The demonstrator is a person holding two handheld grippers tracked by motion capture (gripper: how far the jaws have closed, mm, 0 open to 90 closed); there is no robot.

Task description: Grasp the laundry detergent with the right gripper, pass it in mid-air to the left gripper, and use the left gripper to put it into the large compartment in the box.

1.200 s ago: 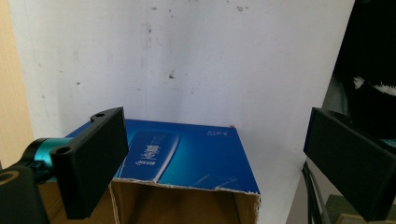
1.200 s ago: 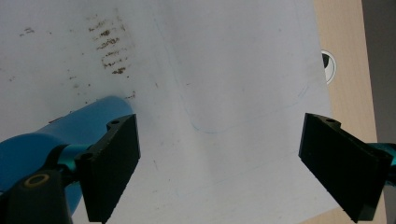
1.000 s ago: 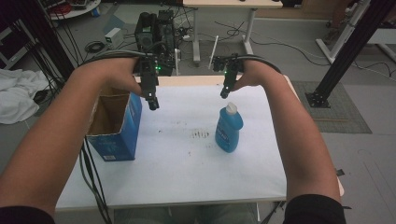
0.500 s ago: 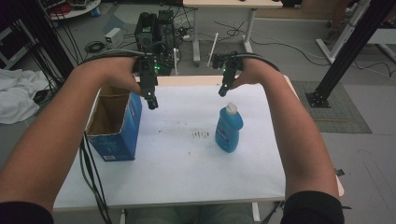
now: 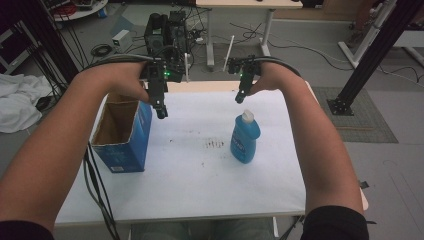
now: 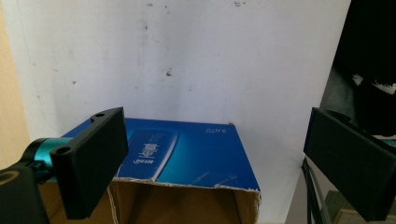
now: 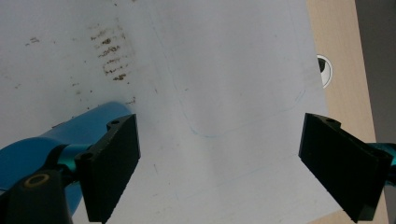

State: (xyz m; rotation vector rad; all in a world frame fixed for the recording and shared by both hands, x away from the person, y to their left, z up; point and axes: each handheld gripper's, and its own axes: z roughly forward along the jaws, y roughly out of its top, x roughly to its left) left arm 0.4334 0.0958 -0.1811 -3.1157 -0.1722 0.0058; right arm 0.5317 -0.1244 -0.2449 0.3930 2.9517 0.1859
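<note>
Desk (image 5: 200, 195) covered w/ white sheet, brown smudges (image 5: 215, 145) near centre; wood edge seen along far and right sides. Grey floor beyond, w/ cables, black equipment rack (image 5: 167, 30), white cloth (image 5: 17, 102) at left. 1 blue bottle (image 5: 244, 137) stood upright right of centre, long axis vertical, white cap up. 1 open blue carton (image 5: 122, 132) at left edge, opening up. 2 grippers held above far half: left gripper (image 6: 215, 161) over carton, jaws wide apart, nothing held; right gripper (image 7: 219, 170) above bottle, jaws wide, nothing held.
</note>
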